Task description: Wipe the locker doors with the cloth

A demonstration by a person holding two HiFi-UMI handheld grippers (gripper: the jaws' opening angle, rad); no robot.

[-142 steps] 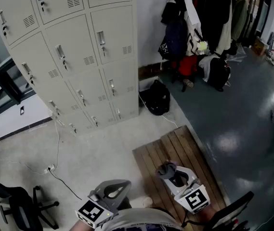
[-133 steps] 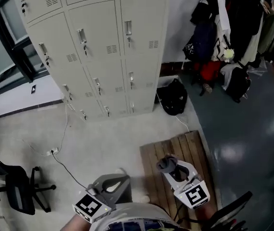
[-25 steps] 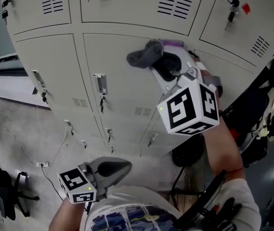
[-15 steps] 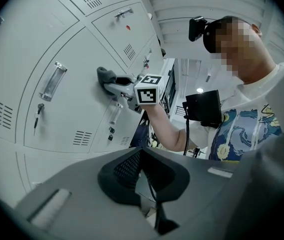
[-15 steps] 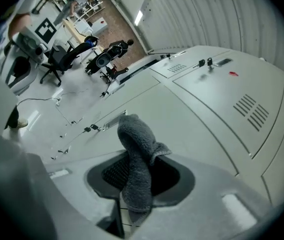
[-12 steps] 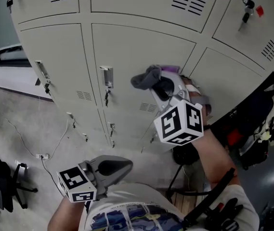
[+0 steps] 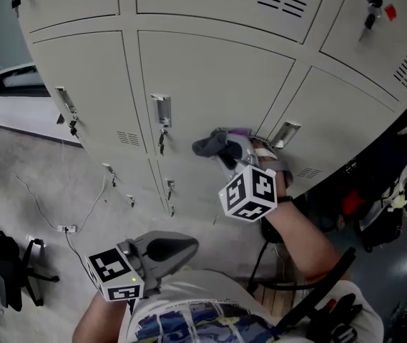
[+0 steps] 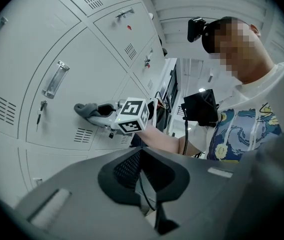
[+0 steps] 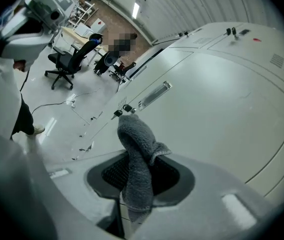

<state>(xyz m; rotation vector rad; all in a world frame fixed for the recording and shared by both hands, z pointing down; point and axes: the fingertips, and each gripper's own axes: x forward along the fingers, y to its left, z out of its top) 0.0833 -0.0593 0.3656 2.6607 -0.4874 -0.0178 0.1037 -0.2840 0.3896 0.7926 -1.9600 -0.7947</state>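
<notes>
Beige metal lockers fill the head view; the middle-column door [image 7: 210, 84] is the one being touched. My right gripper [image 7: 224, 148] is shut on a grey cloth [image 7: 212, 144], and the cloth's bunched end rests against the lower part of that door, beside a recessed handle [image 7: 285, 133]. In the right gripper view the cloth [image 9: 137, 159] stands up between the jaws with the door [image 9: 221, 99] just beyond it. My left gripper [image 7: 166, 249] hangs low by my body, shut and holding nothing. The left gripper view shows its own closed jaws and, farther off, the cloth [image 8: 84, 109].
A door handle with a key [image 7: 160, 113] sits left of the cloth. A black office chair [image 7: 3, 277] and a floor cable [image 7: 46, 213] lie at the lower left. Dark bags and clothes [image 7: 382, 206] crowd the right side.
The right gripper has slid the cloth down the middle locker door over the last second. Several seconds ago I stood well back from the lockers. The left gripper has stayed low.
</notes>
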